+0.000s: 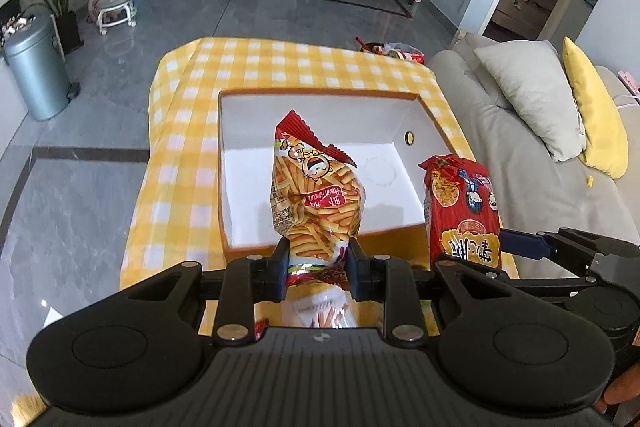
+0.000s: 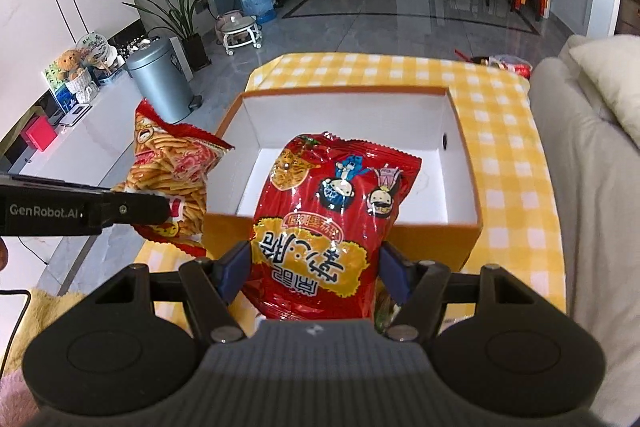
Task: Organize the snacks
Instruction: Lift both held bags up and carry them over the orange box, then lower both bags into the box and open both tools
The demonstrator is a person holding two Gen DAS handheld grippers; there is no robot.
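My left gripper (image 1: 318,267) is shut on a clear bag of orange snack sticks (image 1: 316,195) and holds it upright at the near edge of an open white box with orange sides (image 1: 320,115). My right gripper (image 2: 316,273) is shut on a red snack bag with cartoon figures (image 2: 336,211), held upright over the near wall of the same box (image 2: 344,115). The stick bag (image 2: 172,171) and the left gripper's finger show at the left of the right wrist view. The red bag (image 1: 464,211) shows at the right of the left wrist view. The box's white floor is bare.
The box stands on a table with a yellow checked cloth (image 1: 280,67). More snack packets (image 1: 400,51) lie at the far right corner. A grey sofa with cushions (image 1: 532,95) runs along the right. A metal bin (image 1: 34,75) stands on the floor at left.
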